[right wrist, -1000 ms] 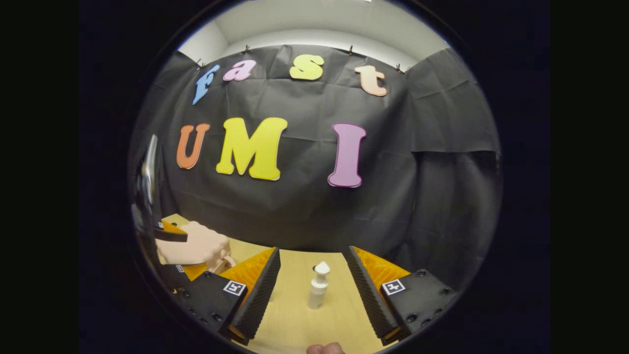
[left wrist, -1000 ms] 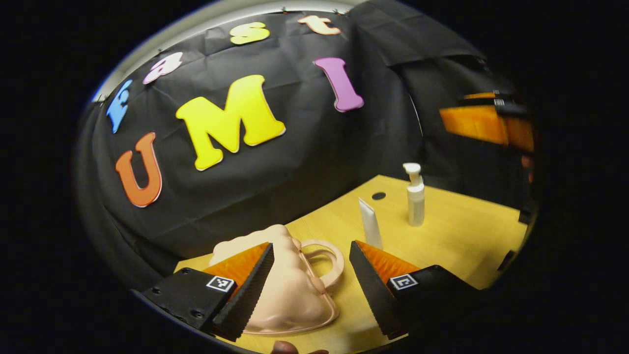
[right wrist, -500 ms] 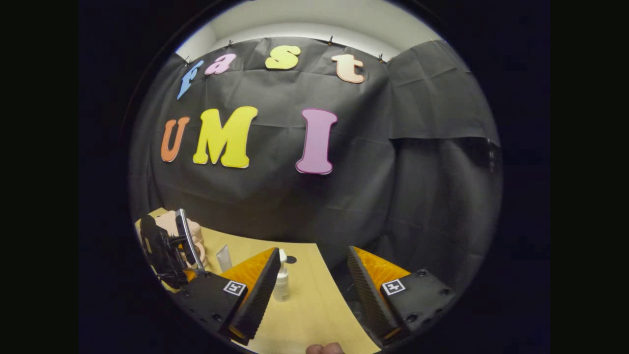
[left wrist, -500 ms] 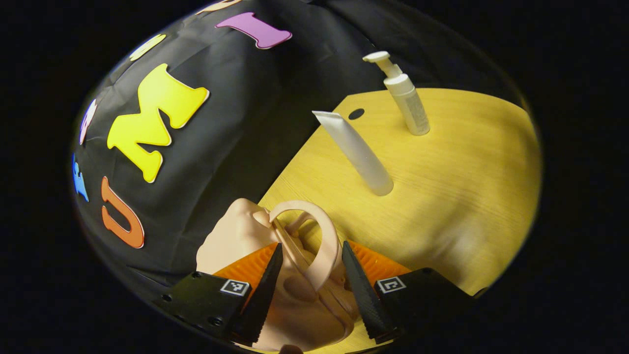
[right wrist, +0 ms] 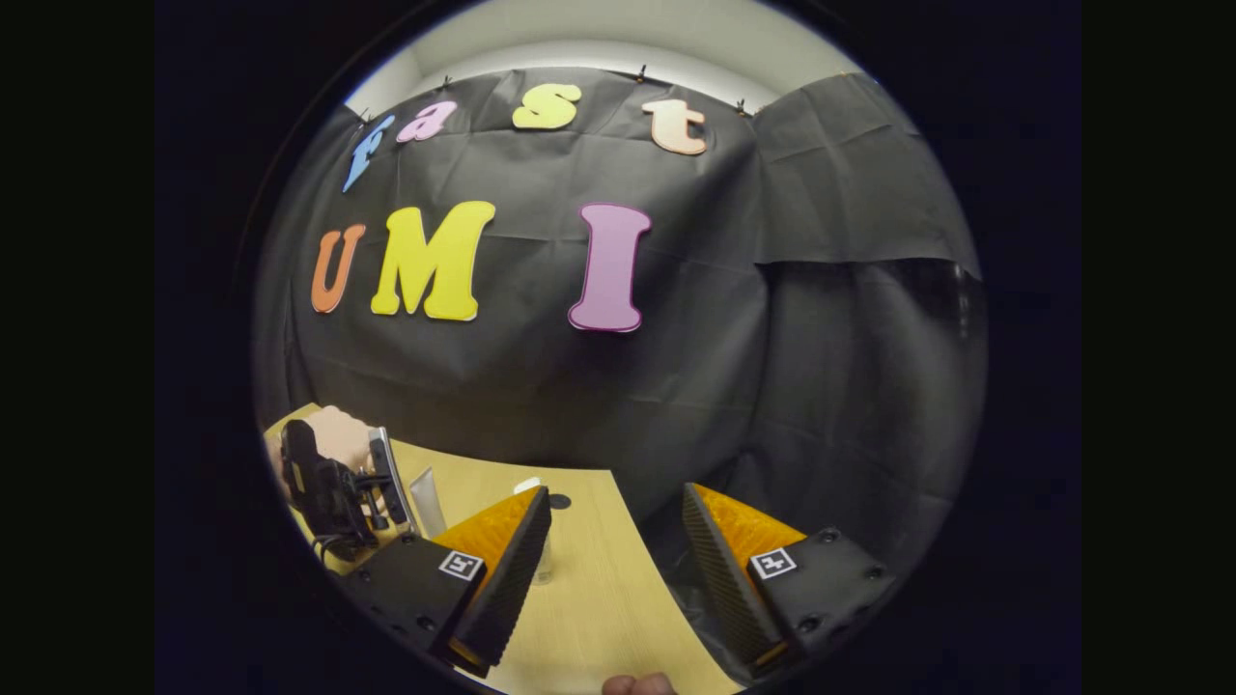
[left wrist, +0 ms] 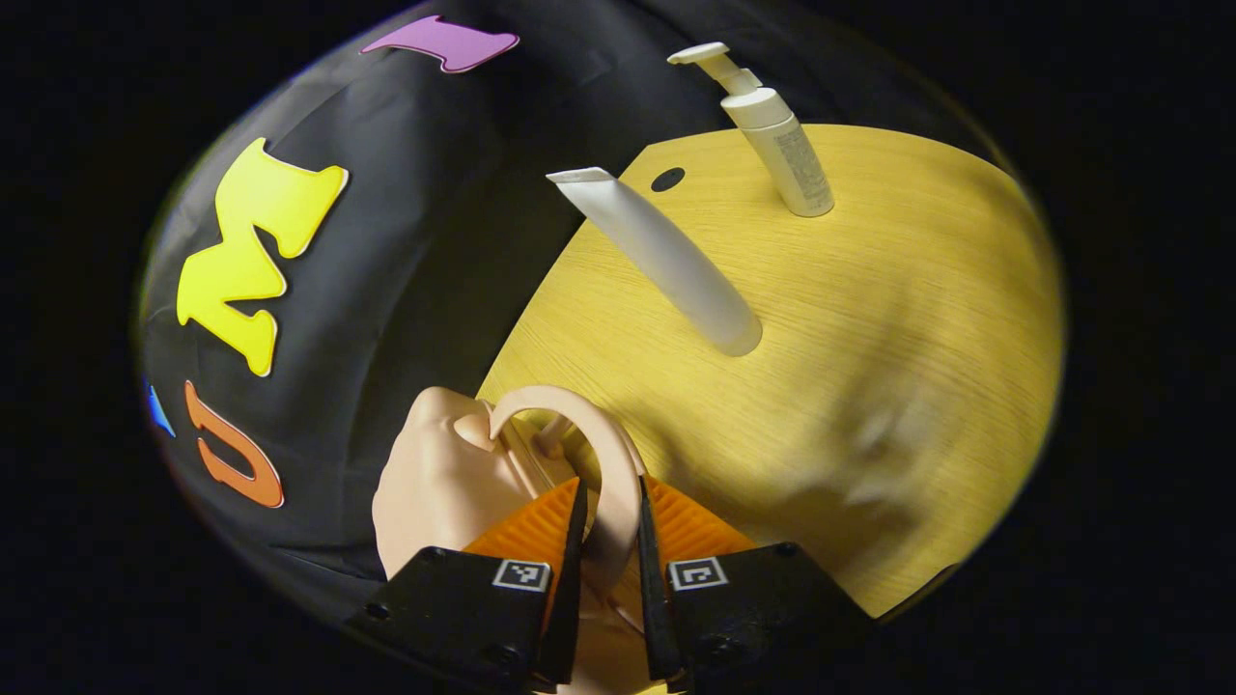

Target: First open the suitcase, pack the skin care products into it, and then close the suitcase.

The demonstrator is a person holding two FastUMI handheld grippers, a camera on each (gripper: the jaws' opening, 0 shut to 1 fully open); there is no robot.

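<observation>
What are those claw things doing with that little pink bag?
A person is holding a gripper in each hand. The left gripper has pinched the handle of the small pink suitcase, which looks shut, so nothing is packed yet. A white tube and a pump bottle stand on the wooden table, waiting to go in. The right gripper hangs open above the table, holding nothing.
</observation>
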